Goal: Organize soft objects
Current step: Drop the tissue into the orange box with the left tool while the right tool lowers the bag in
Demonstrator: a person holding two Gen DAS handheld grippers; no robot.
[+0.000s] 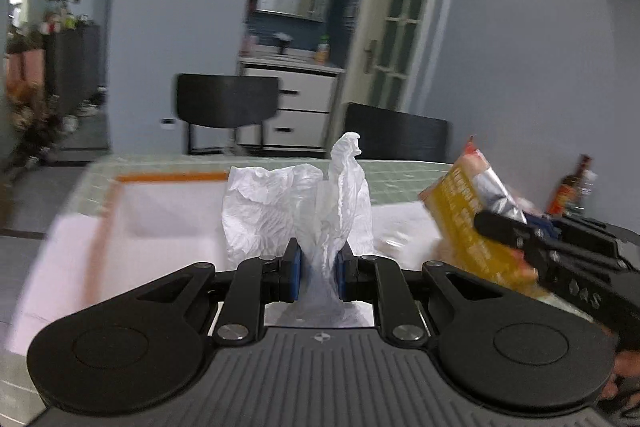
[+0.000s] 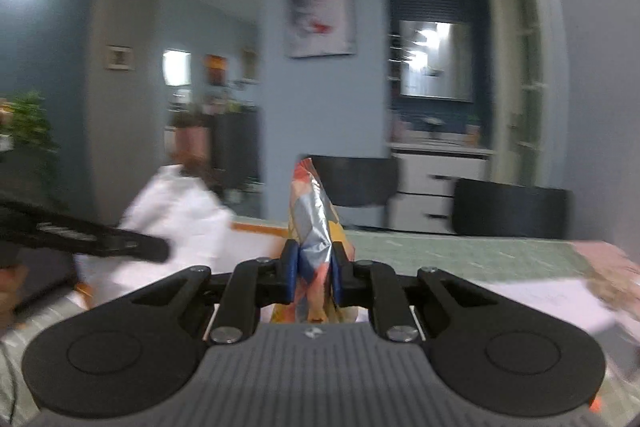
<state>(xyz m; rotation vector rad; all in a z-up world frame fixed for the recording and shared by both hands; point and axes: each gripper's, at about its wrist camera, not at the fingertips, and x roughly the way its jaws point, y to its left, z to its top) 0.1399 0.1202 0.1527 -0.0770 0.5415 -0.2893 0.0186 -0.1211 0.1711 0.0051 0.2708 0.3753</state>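
Both views are blurred; print on the snack packet (image 2: 314, 227) cannot be read. The left gripper (image 1: 318, 275) is clamped on a crumpled white plastic bag (image 1: 296, 211), held above the table (image 1: 400, 175). The right gripper (image 2: 312, 277) is clenched on the packet. An orange-edged white box (image 1: 160, 211) is seen clearly only in the left view.
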